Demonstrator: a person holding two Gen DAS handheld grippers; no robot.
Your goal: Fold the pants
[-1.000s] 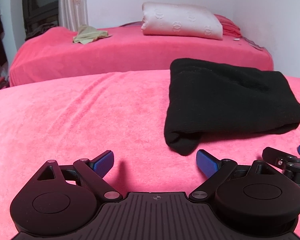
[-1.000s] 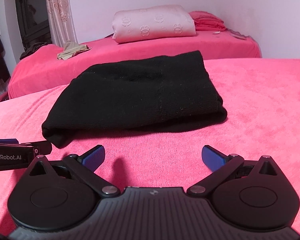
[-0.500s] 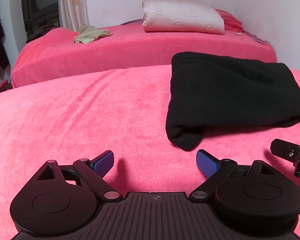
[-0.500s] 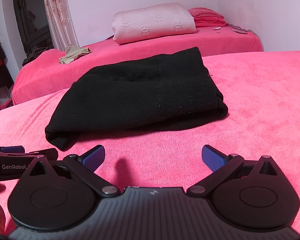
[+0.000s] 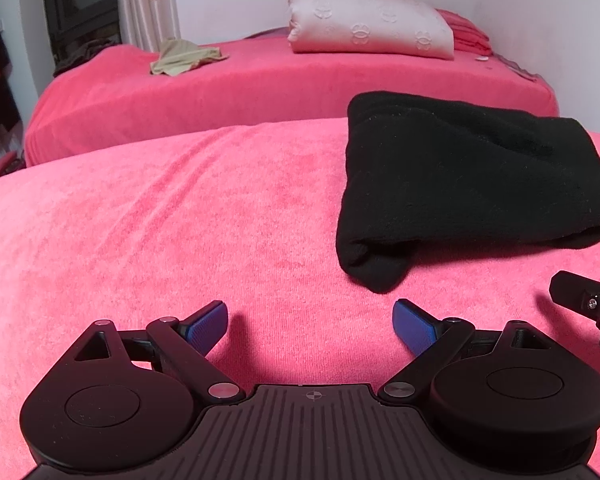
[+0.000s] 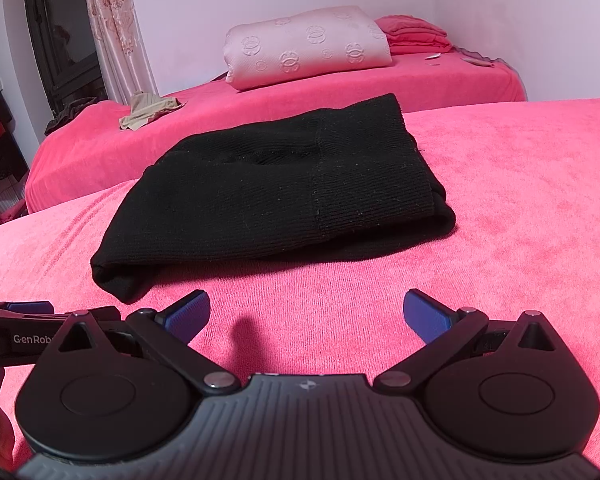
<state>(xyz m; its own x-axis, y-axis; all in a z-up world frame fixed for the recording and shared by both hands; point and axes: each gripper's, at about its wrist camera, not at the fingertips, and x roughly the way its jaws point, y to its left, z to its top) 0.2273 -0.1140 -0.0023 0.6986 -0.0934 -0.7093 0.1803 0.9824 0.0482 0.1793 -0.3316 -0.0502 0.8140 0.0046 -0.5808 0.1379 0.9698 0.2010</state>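
Observation:
The black pants (image 5: 460, 184) lie folded into a thick rectangle on the pink bed cover (image 5: 180, 220); in the right wrist view the pants (image 6: 284, 196) sit straight ahead. My left gripper (image 5: 310, 324) is open and empty, low over the cover, short of the pants' near left corner. My right gripper (image 6: 306, 314) is open and empty, just short of the pants' near edge. Each gripper shows at the edge of the other's view: the right one (image 5: 584, 300), the left one (image 6: 32, 320).
A second pink-covered bed (image 5: 260, 80) stands behind, carrying a folded pale pink quilt (image 5: 372, 32), a beige cloth (image 5: 184, 58) and stacked pink linens (image 6: 416, 34). A dark cabinet (image 5: 80, 12) and a curtain (image 6: 112, 28) stand at the far left.
Both grippers have drawn back a little from the pants and stayed open. The pants have not moved.

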